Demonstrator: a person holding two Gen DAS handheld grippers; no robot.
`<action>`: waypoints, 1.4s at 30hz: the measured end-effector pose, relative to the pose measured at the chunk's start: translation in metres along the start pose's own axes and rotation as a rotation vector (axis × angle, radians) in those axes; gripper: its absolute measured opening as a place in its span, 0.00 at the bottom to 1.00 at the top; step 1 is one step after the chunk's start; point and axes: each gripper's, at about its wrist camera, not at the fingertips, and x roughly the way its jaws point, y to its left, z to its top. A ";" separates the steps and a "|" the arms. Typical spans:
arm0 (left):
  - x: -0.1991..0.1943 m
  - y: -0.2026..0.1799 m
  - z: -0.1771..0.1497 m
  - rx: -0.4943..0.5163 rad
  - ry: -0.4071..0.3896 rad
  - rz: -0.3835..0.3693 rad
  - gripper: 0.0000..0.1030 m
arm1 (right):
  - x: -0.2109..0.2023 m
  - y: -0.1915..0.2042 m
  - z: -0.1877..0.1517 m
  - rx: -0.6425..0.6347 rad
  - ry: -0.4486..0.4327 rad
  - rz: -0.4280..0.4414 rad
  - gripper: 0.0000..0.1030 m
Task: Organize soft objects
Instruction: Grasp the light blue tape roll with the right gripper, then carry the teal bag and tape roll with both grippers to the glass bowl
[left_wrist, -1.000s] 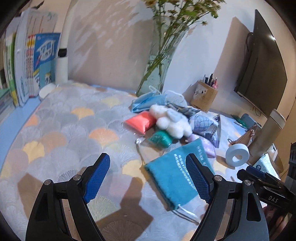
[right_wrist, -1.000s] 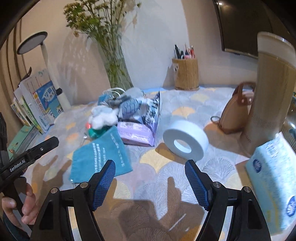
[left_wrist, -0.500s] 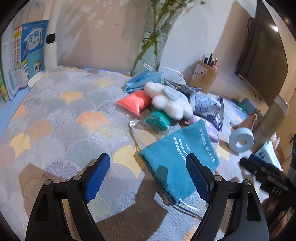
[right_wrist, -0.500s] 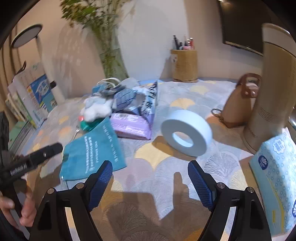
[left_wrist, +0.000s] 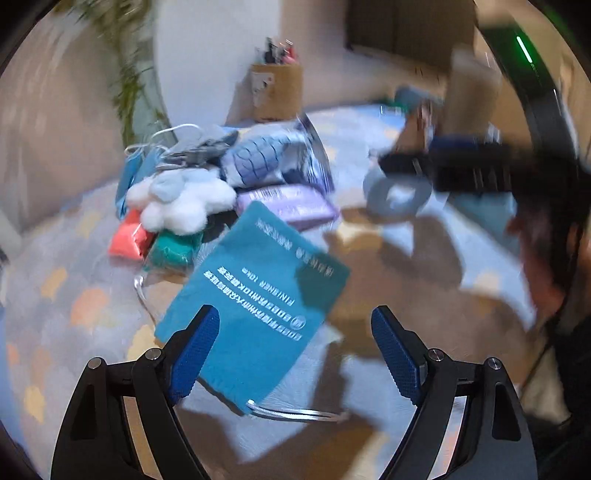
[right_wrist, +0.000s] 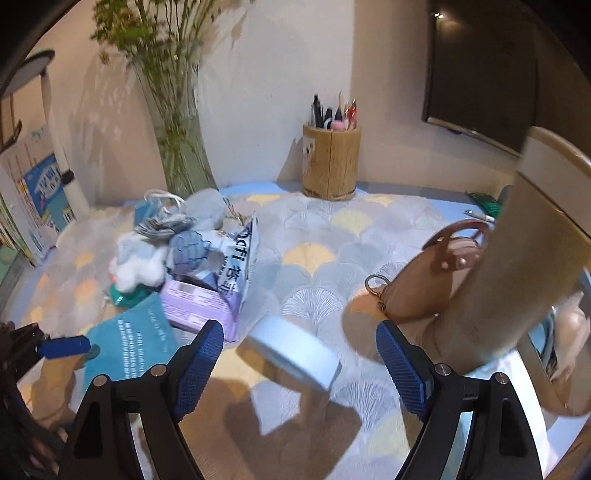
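The left gripper (left_wrist: 295, 350) stands wide and empty over the flat teal drawstring cloth pouch (left_wrist: 255, 302), whose near edge lies between its blue pads. The right gripper (right_wrist: 299, 358), also wide and empty, has the pale blue tape roll (right_wrist: 291, 350) just ahead between its fingers, the pouch off to its left.

Matt, seemingly cloth teal pouch (left_wrist: 255, 299)

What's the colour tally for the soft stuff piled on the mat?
Teal: 2, drawstring pouch, small packet
Coral: 1, packet
White: 1, plush toy
Purple: 1, wipes pack
Blue: 1, face mask
Blue-white printed: 1, bag
Total: 7
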 end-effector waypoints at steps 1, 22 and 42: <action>0.007 -0.003 -0.002 0.019 0.024 0.035 0.81 | 0.007 -0.001 0.001 -0.001 0.014 0.012 0.81; 0.006 0.059 -0.015 -0.100 0.084 0.071 0.88 | -0.003 0.011 -0.061 0.019 0.093 0.161 0.81; 0.012 0.054 -0.007 -0.142 -0.019 0.007 0.17 | 0.034 0.030 -0.053 -0.054 0.142 0.025 0.65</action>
